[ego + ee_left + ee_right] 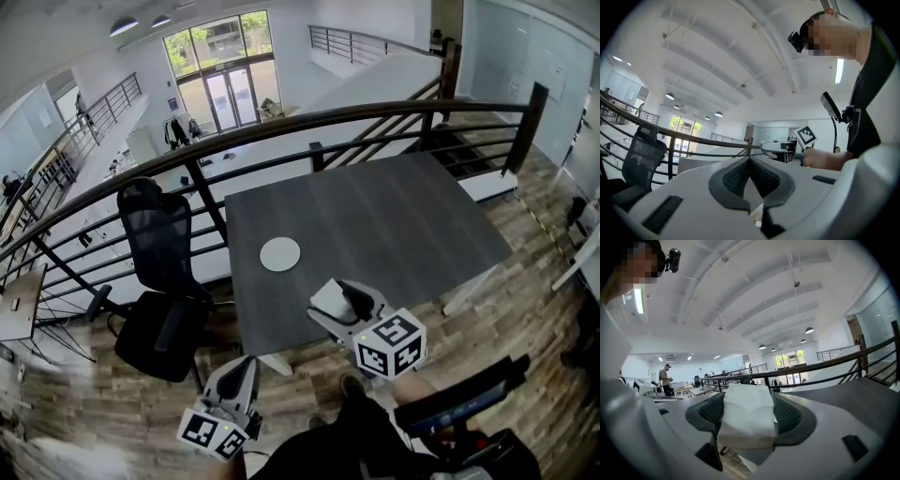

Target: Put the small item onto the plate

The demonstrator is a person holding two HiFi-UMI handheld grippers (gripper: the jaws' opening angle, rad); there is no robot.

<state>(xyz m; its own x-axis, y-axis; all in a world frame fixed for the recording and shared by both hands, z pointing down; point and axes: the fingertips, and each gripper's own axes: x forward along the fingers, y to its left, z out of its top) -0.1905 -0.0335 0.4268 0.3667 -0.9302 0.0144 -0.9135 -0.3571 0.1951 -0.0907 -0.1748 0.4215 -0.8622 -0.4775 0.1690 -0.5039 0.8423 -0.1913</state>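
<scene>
A round white plate (280, 254) lies on the dark grey table (403, 216), left of its middle. My right gripper (339, 298) hovers over the table's near edge, just near and right of the plate, tilted upward. In the right gripper view the right gripper (749, 401) is shut on a small white folded item (746, 423) that fills the gap between the dark pads (792, 416). My left gripper (240, 367) hangs below the table's near-left corner. Its jaws (750, 164) meet with nothing between them. The plate is hidden in both gripper views.
A black office chair (155, 272) stands left of the table. A dark metal railing (281, 131) runs behind the table, with a drop to a lower floor beyond. The person's legs and a shoe (352, 384) are at the bottom, and a dark mounted device (459, 398) is at the lower right.
</scene>
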